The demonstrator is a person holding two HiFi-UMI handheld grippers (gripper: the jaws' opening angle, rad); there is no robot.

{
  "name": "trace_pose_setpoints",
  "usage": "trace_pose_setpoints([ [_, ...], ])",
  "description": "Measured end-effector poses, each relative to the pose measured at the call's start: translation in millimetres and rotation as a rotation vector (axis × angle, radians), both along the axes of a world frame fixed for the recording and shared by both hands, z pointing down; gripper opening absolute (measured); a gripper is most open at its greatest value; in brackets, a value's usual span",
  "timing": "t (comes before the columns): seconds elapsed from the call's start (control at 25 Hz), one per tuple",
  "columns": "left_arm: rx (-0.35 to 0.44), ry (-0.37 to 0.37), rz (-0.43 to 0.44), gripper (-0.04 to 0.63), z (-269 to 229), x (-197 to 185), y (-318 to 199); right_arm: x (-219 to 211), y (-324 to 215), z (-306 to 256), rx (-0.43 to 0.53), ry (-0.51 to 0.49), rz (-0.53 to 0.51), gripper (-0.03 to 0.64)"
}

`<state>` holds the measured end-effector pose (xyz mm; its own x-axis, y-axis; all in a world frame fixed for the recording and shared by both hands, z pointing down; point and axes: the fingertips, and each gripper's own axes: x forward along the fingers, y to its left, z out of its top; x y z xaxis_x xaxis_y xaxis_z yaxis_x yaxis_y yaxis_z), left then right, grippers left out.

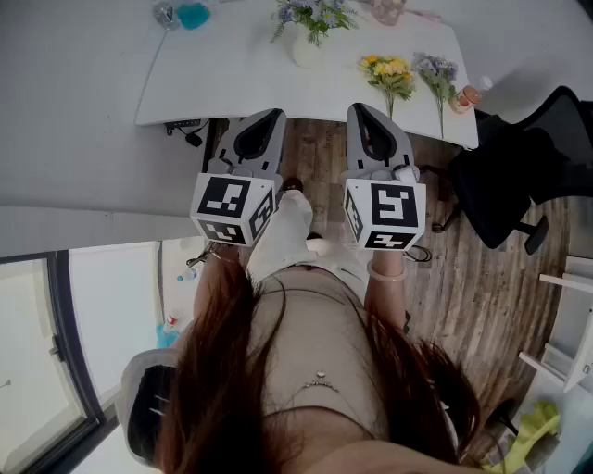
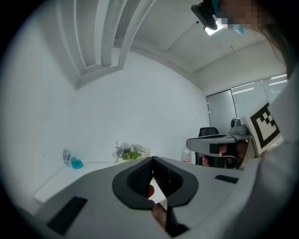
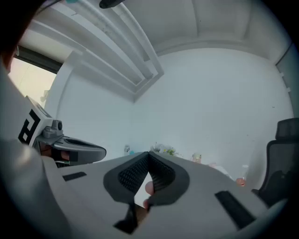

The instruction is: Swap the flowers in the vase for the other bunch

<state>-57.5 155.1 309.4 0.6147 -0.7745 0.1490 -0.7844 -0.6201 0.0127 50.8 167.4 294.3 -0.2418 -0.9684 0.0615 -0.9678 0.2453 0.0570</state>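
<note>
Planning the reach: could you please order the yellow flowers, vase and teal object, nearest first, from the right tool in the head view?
1. Yellow flowers, just ahead of the right tool.
2. Vase, ahead and left.
3. Teal object, far left.

The white table (image 1: 232, 79) is standing on a wooden floor (image 1: 482, 278), carrying a white vase (image 1: 305, 51) of flowers near its middle. To the vase's right, a yellow bunch (image 1: 389, 74) and a purple bunch (image 1: 437, 74) are lying side by side, and a small bottle (image 1: 468, 96) is sitting at the corner.
</note>
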Motion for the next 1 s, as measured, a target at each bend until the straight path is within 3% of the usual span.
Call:
trace_pose_setpoints([
  [0.44,-0.03,-0.003,0.003,0.005,0.8,12.1,-36.0,15.8,-34.6,-4.0,-0.015,-0.028,0.004,0.026],
  [1.0,-0.056,0.011,-0.025,0.005,3.8,-3.0,-100.0,3.7,-99.9,-8.5,-0.011,0.021,-0.045,0.026],
])
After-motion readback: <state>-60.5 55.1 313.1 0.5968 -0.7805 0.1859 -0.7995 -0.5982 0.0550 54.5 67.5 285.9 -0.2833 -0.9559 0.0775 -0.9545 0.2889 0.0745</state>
